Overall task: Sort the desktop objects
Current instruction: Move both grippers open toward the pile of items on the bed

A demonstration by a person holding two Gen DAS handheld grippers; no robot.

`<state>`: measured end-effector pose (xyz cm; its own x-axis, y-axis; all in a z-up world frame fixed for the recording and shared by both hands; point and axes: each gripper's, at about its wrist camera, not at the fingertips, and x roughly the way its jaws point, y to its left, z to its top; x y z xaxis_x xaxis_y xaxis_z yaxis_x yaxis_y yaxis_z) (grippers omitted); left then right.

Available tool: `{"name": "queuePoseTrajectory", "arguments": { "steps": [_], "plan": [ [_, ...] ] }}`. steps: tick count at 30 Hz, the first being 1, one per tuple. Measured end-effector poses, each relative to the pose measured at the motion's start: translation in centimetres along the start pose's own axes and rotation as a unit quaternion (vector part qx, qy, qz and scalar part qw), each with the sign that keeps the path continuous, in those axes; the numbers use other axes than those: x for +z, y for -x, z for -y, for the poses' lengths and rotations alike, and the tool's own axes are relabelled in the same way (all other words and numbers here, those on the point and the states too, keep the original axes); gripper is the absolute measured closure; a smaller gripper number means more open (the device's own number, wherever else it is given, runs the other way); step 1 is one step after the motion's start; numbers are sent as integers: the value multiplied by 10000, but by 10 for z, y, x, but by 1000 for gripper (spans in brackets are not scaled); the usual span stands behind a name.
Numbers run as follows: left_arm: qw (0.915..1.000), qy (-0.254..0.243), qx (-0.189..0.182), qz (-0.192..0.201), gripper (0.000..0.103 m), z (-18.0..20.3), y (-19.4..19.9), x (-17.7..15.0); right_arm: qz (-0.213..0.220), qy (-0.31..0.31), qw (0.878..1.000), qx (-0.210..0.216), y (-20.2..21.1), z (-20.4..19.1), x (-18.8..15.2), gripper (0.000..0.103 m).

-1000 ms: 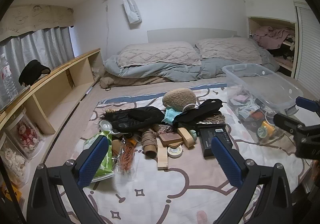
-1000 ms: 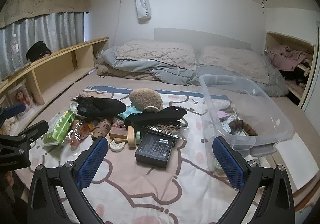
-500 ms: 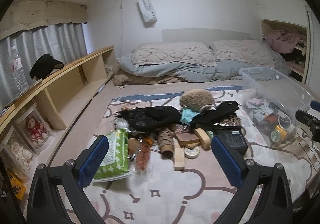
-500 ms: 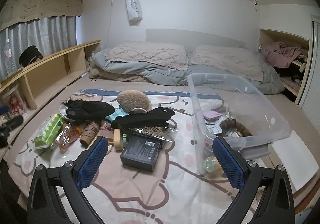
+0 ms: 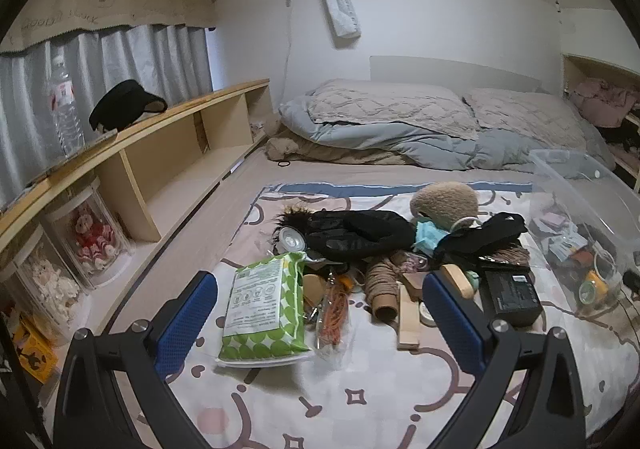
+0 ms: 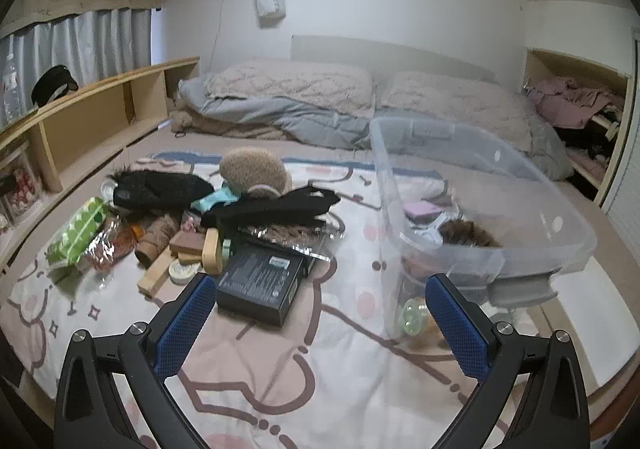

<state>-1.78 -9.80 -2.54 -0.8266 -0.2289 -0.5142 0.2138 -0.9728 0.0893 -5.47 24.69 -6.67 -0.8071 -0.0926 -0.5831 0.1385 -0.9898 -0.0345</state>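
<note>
A pile of small objects lies on a patterned blanket (image 5: 360, 401): a green wipes pack (image 5: 264, 305), a black box (image 5: 510, 297), a wooden block (image 5: 408, 315), a twine roll (image 5: 380, 285), black gloves (image 5: 360, 233) and a brown plush (image 5: 444, 203). A clear plastic bin (image 6: 480, 209) holding several items stands to the right. My left gripper (image 5: 320, 325) is open and empty, hovering before the wipes pack. My right gripper (image 6: 320, 323) is open and empty, between the black box (image 6: 260, 281) and the bin.
A wooden shelf (image 5: 160, 153) runs along the left with a water bottle (image 5: 64, 105) and a black cap (image 5: 124, 105) on top. Pillows and a folded duvet (image 5: 400, 125) lie at the back. The bed's edge is close on the right (image 6: 612, 389).
The left view has swung left, so the bin slid to its right edge and the other gripper left the frame. The right view has moved closer to the black box and bin.
</note>
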Motion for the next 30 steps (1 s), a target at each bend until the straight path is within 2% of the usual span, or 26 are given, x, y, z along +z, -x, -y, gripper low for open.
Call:
{"name": "queuePoseTrajectory", "arguments": {
  "steps": [5, 11, 16, 23, 30],
  "plan": [
    [9999, 100, 84, 21, 0, -15, -20, -9, -163, -7, 9998, 114, -13, 0, -8, 0],
    [9990, 369, 64, -232, 0, -32, -50, -28, -306, 69, 9990, 310, -26, -6, -13, 0],
    [9990, 223, 31, -395, 0, -30, -70, -43, -554, 59, 9972, 507, -44, -13, -20, 0],
    [9982, -200, -247, -502, 0, -11, -91, -61, -752, 92, 9947, 695, -69, -23, -32, 0],
    [9930, -354, -687, -889, 0, 16, -123, -91, -1061, -15, 9905, 874, -97, -27, -49, 0]
  ]
}}
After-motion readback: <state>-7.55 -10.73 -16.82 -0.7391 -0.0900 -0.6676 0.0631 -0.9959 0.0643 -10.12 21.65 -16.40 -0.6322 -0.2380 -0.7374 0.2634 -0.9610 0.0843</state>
